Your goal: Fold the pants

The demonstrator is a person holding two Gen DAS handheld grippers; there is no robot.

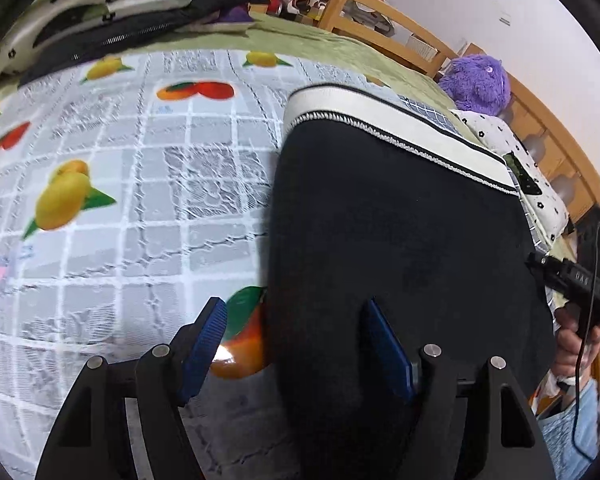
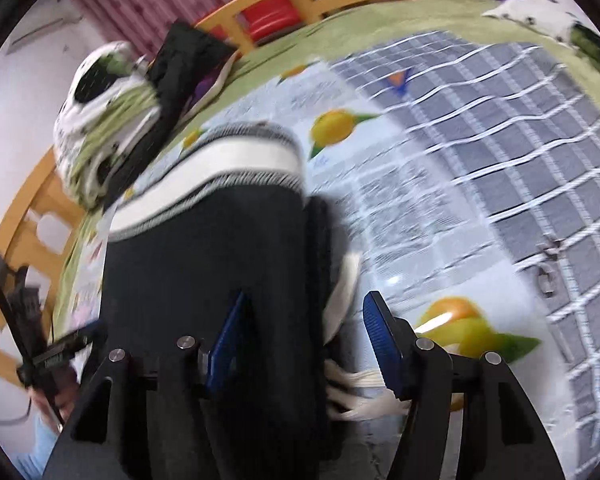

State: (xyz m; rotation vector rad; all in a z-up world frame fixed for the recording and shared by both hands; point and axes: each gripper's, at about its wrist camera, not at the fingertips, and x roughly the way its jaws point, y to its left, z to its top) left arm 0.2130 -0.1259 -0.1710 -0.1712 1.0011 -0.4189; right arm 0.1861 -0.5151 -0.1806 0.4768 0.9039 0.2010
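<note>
Both wrist views look closely down their fingers from opposite sides, sharing the black pants (image 1: pixel 400 220) on the fruit-print cloth (image 1: pixel 140 200).

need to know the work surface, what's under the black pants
The black pants lie on a fruit-print plastic sheet, spread over a green blanket. The sheet's pattern directly beneath them is hidden.

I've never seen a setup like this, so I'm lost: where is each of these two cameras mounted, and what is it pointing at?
Left wrist view: sits on the left gripper, looking along its open blue fingers at the black pants; the person's other hand shows at right.
Right wrist view: sits on the right gripper, fingers open, over the same pants; the other gripper shows at far left.
Shared: pants, their white waistband, fruit-print cloth.
</note>
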